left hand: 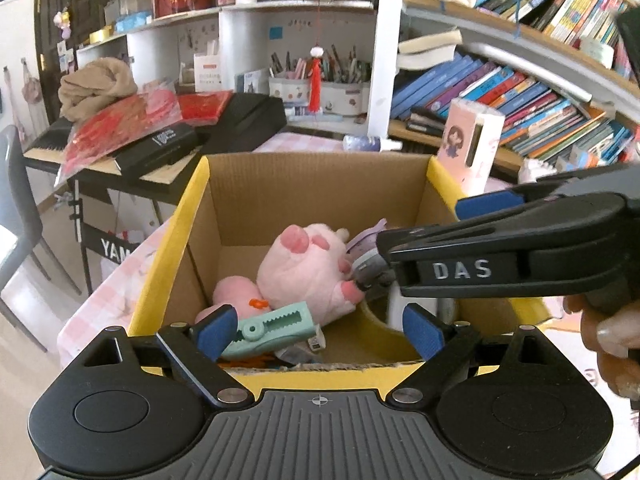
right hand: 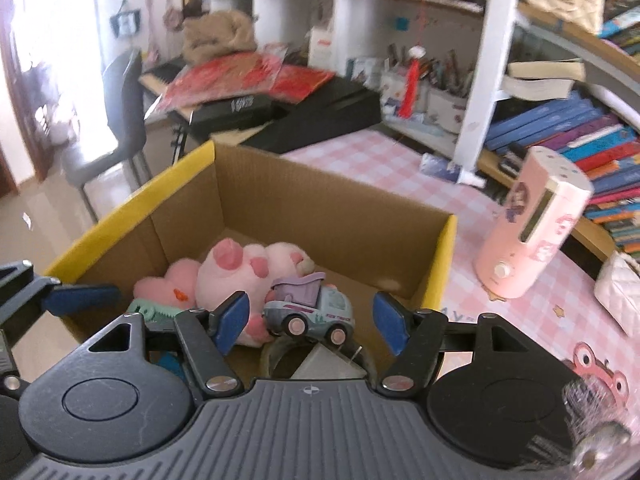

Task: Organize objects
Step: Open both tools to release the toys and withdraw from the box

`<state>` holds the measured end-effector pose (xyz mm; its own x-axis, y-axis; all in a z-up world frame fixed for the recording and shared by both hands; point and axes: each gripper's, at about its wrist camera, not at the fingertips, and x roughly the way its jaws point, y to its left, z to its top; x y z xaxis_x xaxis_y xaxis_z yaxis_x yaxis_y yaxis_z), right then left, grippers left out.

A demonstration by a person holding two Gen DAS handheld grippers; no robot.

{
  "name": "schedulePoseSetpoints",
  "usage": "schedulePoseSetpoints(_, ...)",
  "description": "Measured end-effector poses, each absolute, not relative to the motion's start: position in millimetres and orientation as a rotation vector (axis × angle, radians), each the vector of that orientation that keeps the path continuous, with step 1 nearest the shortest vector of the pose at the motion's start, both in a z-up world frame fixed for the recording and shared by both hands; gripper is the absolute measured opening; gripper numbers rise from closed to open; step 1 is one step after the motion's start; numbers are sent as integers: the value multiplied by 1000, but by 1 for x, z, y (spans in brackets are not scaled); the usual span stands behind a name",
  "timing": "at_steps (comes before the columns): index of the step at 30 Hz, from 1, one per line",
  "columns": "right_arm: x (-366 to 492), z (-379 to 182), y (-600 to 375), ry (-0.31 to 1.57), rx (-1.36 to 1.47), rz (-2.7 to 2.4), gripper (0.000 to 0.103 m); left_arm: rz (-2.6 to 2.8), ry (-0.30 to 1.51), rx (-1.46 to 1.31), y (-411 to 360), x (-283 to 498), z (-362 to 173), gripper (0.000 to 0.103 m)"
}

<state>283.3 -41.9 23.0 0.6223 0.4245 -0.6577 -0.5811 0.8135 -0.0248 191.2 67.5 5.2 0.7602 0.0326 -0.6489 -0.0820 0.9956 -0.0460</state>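
An open cardboard box (left hand: 316, 184) with yellow flaps stands on the pink checked table; it also shows in the right wrist view (right hand: 320, 204). Inside lie a pink plush pig (left hand: 308, 268) (right hand: 240, 268), a mint green clip (left hand: 276, 328), a tape roll (right hand: 280, 356) and a grey and purple toy truck (right hand: 310, 312). My left gripper (left hand: 320, 330) is open and empty over the box's near edge. My right gripper (right hand: 310, 322) is open above the box, with the truck lying free between its fingers. In the left wrist view the right gripper (left hand: 424, 236) reaches in from the right.
A pink cylindrical humidifier (right hand: 532, 228) stands on the table right of the box. A white quilted pouch (right hand: 620, 292) lies at the right edge. Bookshelves (left hand: 520, 92) rise behind. A keyboard (left hand: 160, 144) piled with red items and a grey chair (right hand: 120, 120) stand left.
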Motion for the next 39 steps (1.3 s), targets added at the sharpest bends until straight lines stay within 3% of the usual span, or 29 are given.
schedulePoseSetpoints(8,244,47,-71,591,-163,463,73,54,616,-70,64,162,24,98)
schedulePoseSetpoints(24,138,44,-106,534,-83,187,95,36,603,-56,65,89,24,102)
schedulePoseSetpoints(39,55,29,-121,541,-27,15,101,16,632,-73,66,38,19,102)
